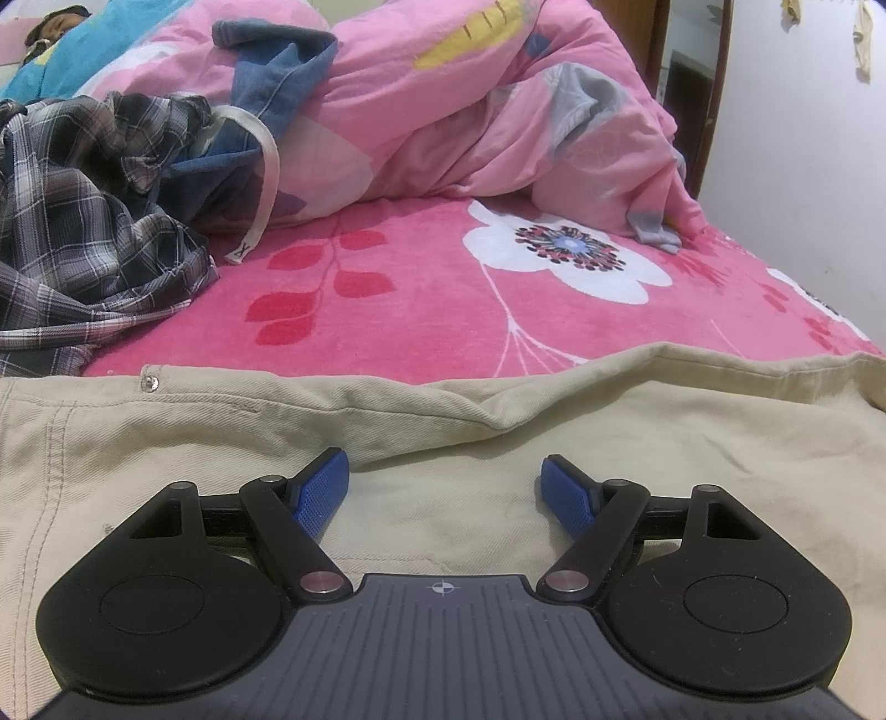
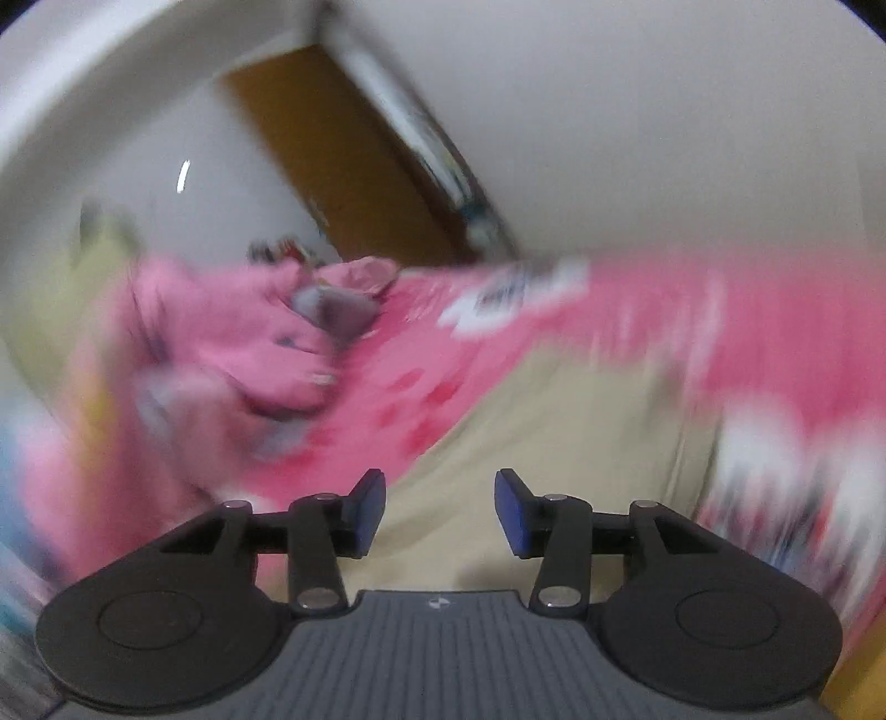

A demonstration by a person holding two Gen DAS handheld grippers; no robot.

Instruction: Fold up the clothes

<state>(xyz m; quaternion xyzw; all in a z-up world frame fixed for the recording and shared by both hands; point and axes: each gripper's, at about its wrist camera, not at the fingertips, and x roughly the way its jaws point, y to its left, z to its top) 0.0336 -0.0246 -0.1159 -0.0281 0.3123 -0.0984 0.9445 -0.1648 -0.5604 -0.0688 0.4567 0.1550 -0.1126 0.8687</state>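
Beige trousers lie flat across the near side of the bed, their waistband with a metal button at the left. My left gripper hovers just above them, tilted down, open, with nothing between its blue pads. The right wrist view is heavily blurred. In it my right gripper stands open with its blue pads apart and empty, above one end of the beige trousers.
The bed has a pink flowered sheet. A crumpled plaid shirt and denim clothing lie at the left. A bunched pink quilt fills the back. A person lies at the far left corner. A white wall borders the right.
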